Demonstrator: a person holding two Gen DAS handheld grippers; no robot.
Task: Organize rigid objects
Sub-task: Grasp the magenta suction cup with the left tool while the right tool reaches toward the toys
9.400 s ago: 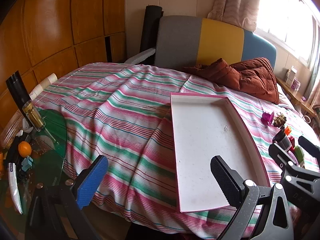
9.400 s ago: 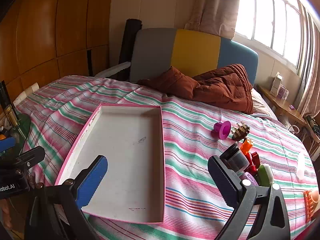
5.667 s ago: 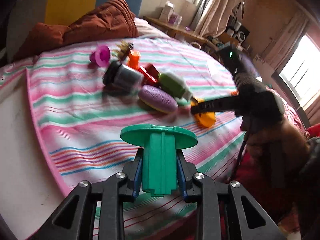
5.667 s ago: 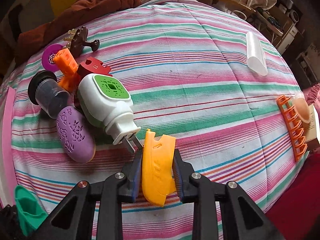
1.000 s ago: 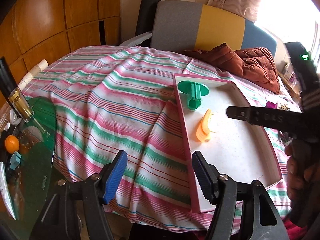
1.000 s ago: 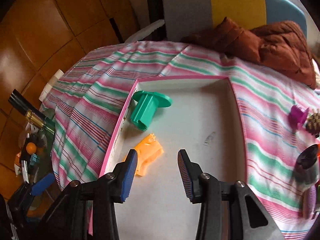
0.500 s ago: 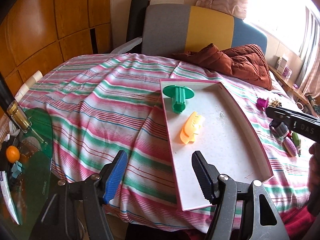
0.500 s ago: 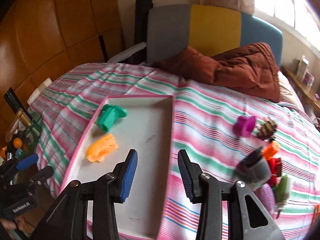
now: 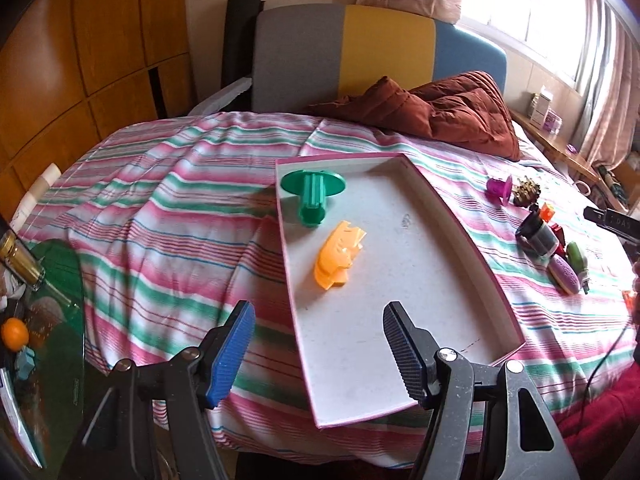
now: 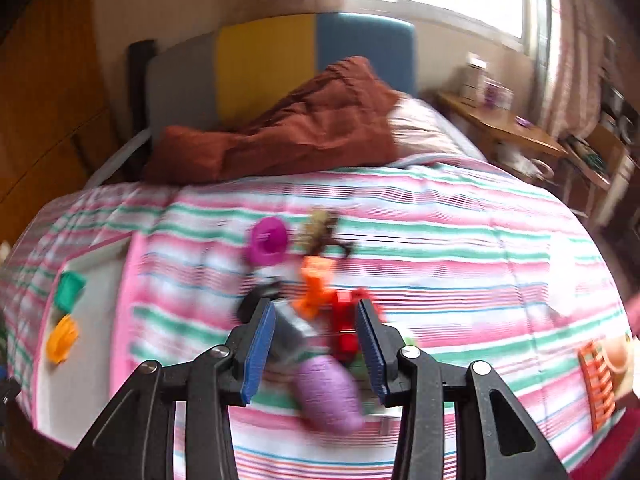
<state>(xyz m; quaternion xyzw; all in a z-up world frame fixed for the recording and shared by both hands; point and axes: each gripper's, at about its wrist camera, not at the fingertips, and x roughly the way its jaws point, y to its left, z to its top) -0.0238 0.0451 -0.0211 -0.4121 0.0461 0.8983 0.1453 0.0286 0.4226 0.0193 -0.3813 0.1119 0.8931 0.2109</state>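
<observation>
The tray point(image 9: 472, 240) lay on the striped bed point(image 9: 160, 220), long axis running toward the headboard. Inside, the green peg point(image 9: 312, 196) lay disc-end away, the orange piece point(image 9: 338, 254) just nearer. The left gripper point(image 9: 316, 352) was open, empty; the right gripper point(image 10: 316, 344) was narrowly parted, empty, above blurred toys point(image 10: 320, 312).

A striped bedspread point(image 9: 168, 216) covers the bed. A rust-brown quilt point(image 9: 440, 116) lies bunched before the grey, yellow and blue headboard point(image 9: 360, 52). At lower left, an orange point(image 9: 14, 334) sits on a green glass counter point(image 9: 60, 320).
</observation>
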